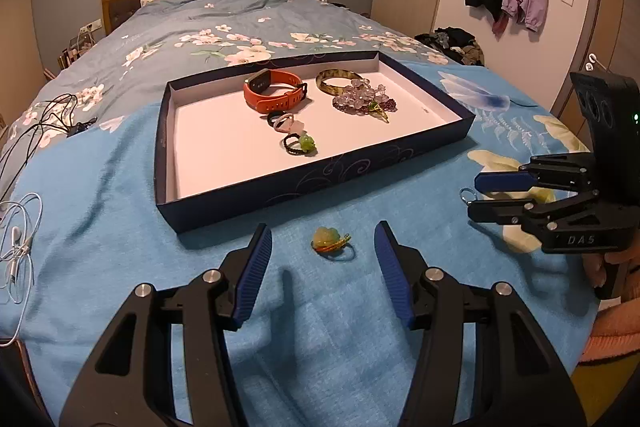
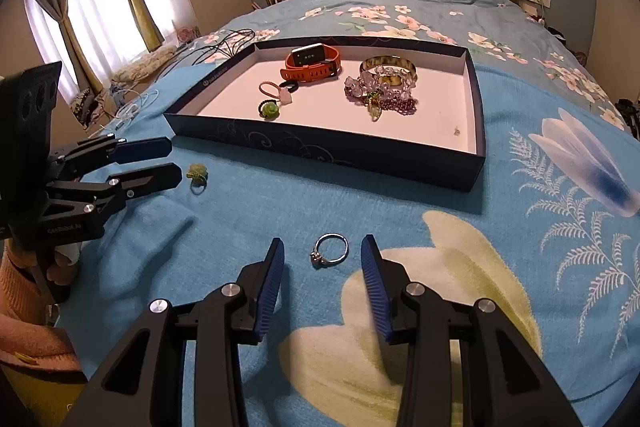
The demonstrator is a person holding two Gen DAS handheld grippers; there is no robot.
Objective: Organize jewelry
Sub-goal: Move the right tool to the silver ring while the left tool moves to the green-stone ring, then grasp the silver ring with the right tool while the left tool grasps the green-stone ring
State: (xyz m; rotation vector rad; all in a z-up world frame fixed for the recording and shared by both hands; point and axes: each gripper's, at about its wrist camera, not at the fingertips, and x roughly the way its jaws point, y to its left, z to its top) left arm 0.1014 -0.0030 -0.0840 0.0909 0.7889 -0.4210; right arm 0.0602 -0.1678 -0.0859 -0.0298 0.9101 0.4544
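Left wrist view: the left gripper (image 1: 323,247), jaws apart, straddles a yellow-green stone ring (image 1: 331,242) on the blue blanket (image 1: 120,227). The right gripper (image 2: 322,255), also apart, brackets a thin silver ring (image 2: 330,250). Closing could pinch soft fabric, or the thin band could slip out.

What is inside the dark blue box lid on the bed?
The box lid holds an orange watch, a bangle, a heap of clear and purple beads and three small rings. Whatever lies under the bead heap is hidden.
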